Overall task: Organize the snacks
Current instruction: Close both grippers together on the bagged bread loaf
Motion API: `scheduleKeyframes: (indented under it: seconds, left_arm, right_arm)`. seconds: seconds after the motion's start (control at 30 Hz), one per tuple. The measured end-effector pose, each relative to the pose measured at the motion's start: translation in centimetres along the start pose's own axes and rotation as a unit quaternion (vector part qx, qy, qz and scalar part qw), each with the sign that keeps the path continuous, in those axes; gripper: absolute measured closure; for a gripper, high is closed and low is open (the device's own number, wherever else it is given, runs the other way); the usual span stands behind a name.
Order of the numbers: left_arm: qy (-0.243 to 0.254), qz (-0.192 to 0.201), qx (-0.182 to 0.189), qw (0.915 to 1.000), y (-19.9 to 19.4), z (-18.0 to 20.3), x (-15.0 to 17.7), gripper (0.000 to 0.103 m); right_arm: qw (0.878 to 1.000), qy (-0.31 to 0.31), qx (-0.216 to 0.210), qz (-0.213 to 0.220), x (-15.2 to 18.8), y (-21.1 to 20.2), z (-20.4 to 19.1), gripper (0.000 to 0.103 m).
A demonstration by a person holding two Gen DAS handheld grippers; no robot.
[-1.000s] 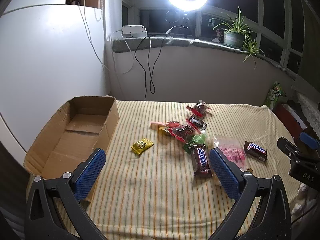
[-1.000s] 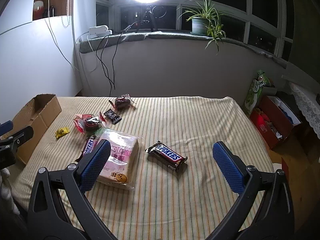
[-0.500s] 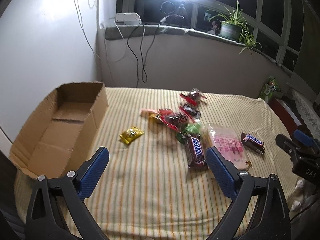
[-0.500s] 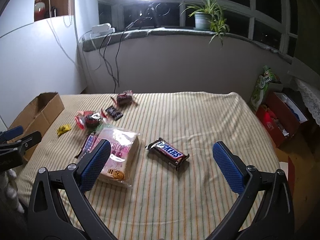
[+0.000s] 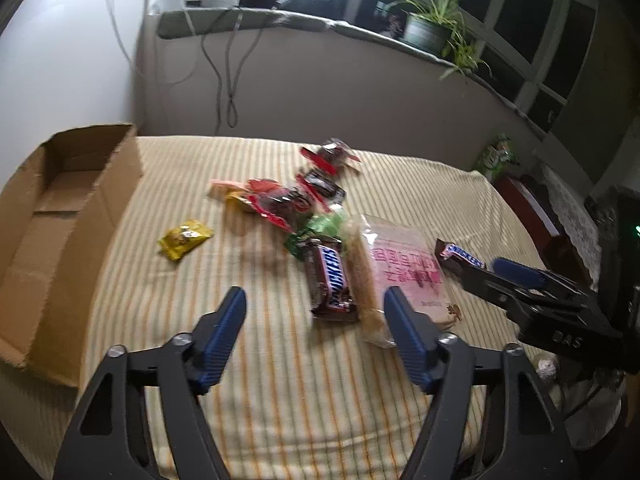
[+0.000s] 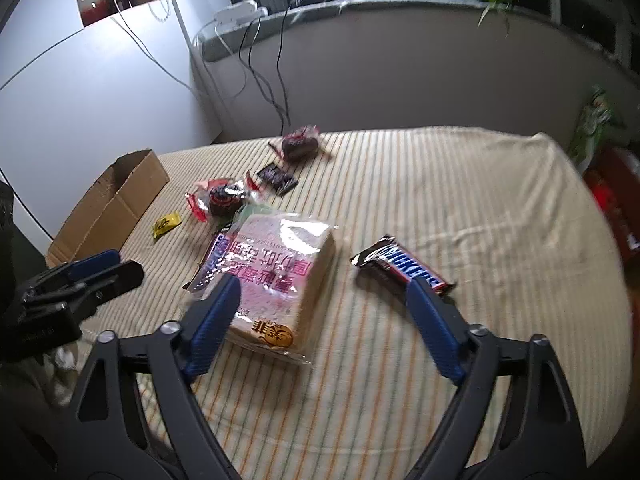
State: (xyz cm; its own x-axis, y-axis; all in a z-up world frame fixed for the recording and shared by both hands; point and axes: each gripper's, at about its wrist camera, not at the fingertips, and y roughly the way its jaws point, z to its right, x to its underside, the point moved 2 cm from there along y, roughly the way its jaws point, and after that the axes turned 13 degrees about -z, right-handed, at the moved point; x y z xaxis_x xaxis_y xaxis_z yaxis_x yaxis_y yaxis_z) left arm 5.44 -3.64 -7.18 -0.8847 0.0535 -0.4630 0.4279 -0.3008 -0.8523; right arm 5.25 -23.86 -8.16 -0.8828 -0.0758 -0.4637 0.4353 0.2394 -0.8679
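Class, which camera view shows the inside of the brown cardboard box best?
The left wrist view: the brown cardboard box is near, its inside floor visible. In the right wrist view the box is farther, smaller, mostly outer wall.

My snacks lie on the striped bed: a bread bag (image 6: 276, 280) flat in the middle, one Snickers (image 6: 404, 270) just right of it, another Snickers (image 5: 330, 280) touching its left edge, red-wrapped sweets (image 5: 276, 200) beyond, a yellow packet (image 5: 185, 238) apart near the open box (image 5: 52, 216).

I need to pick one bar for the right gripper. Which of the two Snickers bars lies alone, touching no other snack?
The Snickers bar right of the bread bag lies alone. The other Snickers lies against the bag's left side.
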Motion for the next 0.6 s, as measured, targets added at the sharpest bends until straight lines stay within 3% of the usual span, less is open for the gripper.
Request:
scheduleKeyframes:
  seconds: [0.23,0.33,0.6]
  left_arm:
    - [0.011,-0.036,0.049,0.9981,2.0,0.8,-0.5,0.07]
    - [0.015,-0.049,0.068,0.9964,2.7,1.2,-0.7,0.075]
    - [0.023,-0.063,0.085,0.9941,3.9,1.8,-1.3,0.076]
  right_arm:
    - [0.997,0.014,-0.054,-0.049,-1.0,2.4,0.3,0.041]
    - [0.995,0.018,-0.07,-0.063,-1.2,3.0,0.3,0.044]
    - [0.989,0.038,-0.112,-0.091,-1.6,4.5,0.7,0.049]
